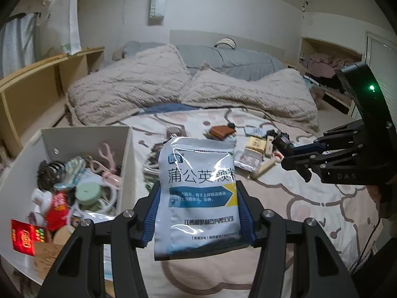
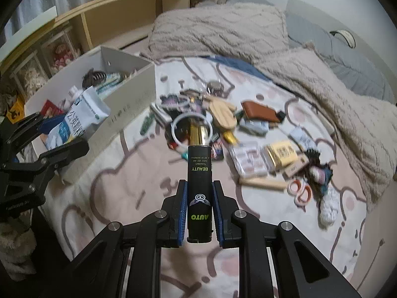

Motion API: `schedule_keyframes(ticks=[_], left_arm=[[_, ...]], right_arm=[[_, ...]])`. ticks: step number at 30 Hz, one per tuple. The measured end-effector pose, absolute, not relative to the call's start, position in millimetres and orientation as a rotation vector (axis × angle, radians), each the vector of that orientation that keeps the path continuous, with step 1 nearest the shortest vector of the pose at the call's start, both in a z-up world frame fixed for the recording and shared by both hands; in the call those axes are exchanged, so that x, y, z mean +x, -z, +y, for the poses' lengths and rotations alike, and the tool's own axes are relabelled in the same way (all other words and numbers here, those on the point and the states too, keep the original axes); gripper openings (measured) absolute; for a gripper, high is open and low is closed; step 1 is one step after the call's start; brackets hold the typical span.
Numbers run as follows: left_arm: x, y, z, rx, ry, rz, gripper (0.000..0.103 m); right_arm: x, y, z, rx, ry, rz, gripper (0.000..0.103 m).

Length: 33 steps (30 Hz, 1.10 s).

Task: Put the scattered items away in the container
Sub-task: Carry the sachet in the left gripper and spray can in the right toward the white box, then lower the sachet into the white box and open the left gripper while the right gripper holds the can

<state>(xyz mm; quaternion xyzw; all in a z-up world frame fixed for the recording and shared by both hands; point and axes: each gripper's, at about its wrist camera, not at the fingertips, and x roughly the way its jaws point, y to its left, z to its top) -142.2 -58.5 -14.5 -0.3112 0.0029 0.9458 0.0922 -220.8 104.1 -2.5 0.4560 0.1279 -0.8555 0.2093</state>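
The container [image 1: 85,136], a rigid white open-topped box, sits on the left of the bed [image 1: 297,198], already crowded with small items. Just right of it, the left gripper [image 1: 198,211] has its jaws clenched on a glossy, crinkled foil sachet [image 1: 197,186]. Rightward, scattered items [image 2: 248,134] litter the soft patterned sheet. The right gripper [image 2: 199,211] grasps a smooth black rectangular tube [image 2: 199,173].

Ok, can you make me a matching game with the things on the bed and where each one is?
Things:
1. white and blue foil medicine packet
2. black cylindrical tube
3. green round tub
4. brown leather wallet

Places:
A. inside the white storage box
B. in the right hand-held gripper
C. lying on the bedsheet
D. in the left hand-held gripper

Pairs: 1-D, 2-B, 3-A, 4-C
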Motion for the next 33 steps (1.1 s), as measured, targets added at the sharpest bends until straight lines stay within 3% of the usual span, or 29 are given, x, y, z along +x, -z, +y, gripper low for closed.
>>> schedule_keyframes(ticks=[13,22,30,33], left_arm=[[-134.0,-14.8,-141.8,-0.881,-2.975,-0.051,0.055],[-138.4,-1.6,-192.4,-0.971,-3.073,-0.186,0.055],[-169.0,34.5,-239.7,-1.217,-3.046,-0.518,0.055],[-178.1,44.6,-244.6,-1.279,-3.061,-0.531,0.055]], right_arm=[[-227.0,-34.0,35.4,1.125,2.360,0.312,0.020],[-227.0,-47.0,-21.9,1.049,2.293,0.326,0.020],[-221.0,-50.1,-59.0,1.006,2.232,0.368,0.020],[-222.4,-48.2,-65.5,1.005,2.223,0.375,0.020]])
